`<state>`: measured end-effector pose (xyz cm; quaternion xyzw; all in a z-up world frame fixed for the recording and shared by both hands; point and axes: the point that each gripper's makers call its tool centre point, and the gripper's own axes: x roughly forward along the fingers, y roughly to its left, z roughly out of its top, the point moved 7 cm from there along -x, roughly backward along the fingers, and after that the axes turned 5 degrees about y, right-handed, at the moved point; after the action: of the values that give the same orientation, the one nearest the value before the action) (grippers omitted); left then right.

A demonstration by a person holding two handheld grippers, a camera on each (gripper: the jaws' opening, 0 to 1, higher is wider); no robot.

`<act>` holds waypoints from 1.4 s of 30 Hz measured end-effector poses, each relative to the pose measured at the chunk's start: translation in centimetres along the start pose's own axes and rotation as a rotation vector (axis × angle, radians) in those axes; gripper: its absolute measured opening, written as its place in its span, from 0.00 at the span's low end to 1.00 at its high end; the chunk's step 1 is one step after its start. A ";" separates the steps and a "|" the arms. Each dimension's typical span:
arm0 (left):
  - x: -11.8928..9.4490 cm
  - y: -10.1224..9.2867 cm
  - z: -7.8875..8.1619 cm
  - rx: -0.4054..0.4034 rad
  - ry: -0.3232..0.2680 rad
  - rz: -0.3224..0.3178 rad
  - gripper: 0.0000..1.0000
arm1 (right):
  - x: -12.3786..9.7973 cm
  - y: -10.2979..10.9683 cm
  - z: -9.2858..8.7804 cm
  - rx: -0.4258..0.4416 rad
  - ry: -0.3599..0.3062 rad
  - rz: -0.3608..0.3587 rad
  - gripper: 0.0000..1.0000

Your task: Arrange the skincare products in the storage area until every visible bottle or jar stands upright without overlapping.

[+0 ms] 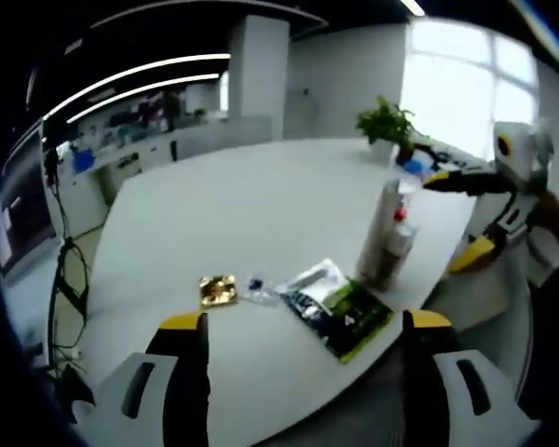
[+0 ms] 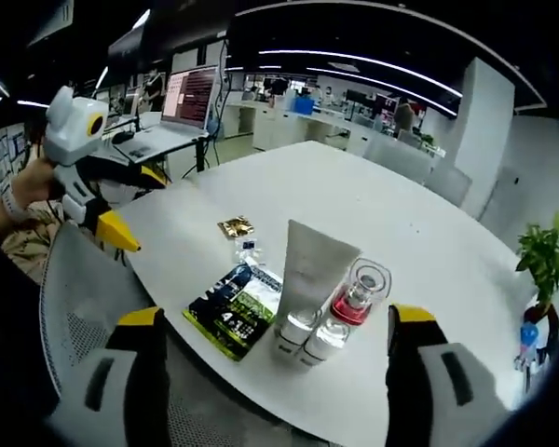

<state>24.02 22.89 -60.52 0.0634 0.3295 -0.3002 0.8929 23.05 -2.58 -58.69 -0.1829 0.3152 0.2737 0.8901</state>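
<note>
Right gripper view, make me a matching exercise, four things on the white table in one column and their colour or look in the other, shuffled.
Things:
1. tube
2. bottle
3. flat packet
4. small sachet

Looks:
A. gold
B. dark with green print
C. grey-white, standing on its cap
D. clear with a red collar

Pairs: 1-C, 2-D, 3-B, 4-A

Left gripper (image 1: 298,349) jaws wide apart, short of white table (image 1: 233,200) edge; right gripper (image 2: 275,340) likewise spread, holding nothing.
</note>
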 end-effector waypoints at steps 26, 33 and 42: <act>1.0 0.3 -0.6 0.008 0.080 0.013 0.97 | 0.2 -1.6 -1.1 0.043 0.036 -0.007 0.99; 1.8 0.6 -0.7 0.027 0.104 -0.009 0.97 | 0.3 -1.9 -1.4 0.047 0.042 -0.008 0.99; 3.3 1.1 -0.2 0.063 0.135 -0.054 0.97 | 0.6 -2.4 -1.7 0.063 0.050 -0.008 0.99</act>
<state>26.51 22.23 -62.83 0.1025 0.3811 -0.3294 0.8578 24.10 -5.08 -59.98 -0.1629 0.3452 0.2552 0.8883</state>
